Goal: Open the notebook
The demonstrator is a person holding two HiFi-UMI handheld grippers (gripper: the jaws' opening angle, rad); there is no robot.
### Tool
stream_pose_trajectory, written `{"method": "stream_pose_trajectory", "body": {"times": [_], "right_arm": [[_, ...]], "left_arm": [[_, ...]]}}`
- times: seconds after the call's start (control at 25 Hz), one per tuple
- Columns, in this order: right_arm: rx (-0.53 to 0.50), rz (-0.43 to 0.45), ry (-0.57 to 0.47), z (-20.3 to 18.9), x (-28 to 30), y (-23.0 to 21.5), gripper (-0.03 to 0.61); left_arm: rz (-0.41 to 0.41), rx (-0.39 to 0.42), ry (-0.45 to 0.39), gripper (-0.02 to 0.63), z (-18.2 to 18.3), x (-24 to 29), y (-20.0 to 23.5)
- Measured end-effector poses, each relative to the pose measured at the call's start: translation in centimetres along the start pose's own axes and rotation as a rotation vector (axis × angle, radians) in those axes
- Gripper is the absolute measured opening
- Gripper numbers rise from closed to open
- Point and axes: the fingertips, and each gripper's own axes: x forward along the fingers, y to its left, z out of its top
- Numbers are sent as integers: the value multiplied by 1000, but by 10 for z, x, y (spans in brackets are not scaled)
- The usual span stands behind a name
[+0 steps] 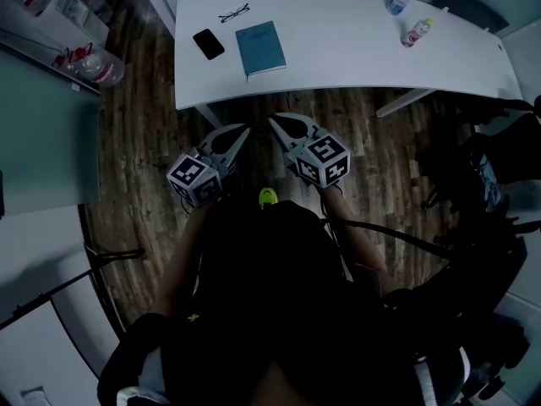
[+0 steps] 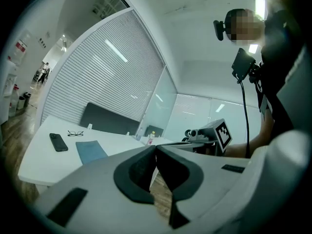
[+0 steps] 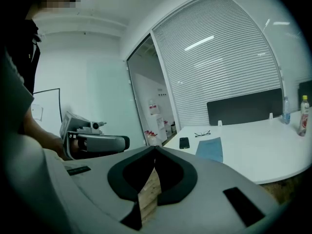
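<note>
Holding left gripper (image 1: 243, 129) and right gripper (image 1: 273, 120) pressed together, empty, since closed blue rectangular notebook (image 1: 260, 47) lies well apart on white curved bench (image 1: 347, 53).

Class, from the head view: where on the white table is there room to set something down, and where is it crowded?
The table is bare between the notebook and the bottles, and along its near edge. Crowded: the left end, with phone and glasses.

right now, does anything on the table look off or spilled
Nothing stands out. The blue notebook lies flat and shut on the white table, with the black phone and the black-framed glasses near it. The red-labelled plastic bottle and the clear plastic bottle stand upright at the other end; no spill shows.
</note>
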Motion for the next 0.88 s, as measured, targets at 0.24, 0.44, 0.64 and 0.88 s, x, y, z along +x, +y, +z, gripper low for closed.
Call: {"method": "stream_pose_trajectory", "body": {"times": [0.24, 0.44, 0.64, 0.88], "right_arm": [[-12, -25, 15, 2, 18, -16, 12], [3, -56, 18, 0, 33, -39, 12], [19, -93, 47, -5, 56, -67, 12], [52, -125, 83, -7, 89, -102, 14]], "left_arm": [[-7, 23, 8, 17, 1, 17, 20], [-22, 21, -1, 17, 1, 34, 41], [-48, -1, 20, 17, -6, 51, 72], [-77, -38, 48, 17, -5, 73, 107]]}}
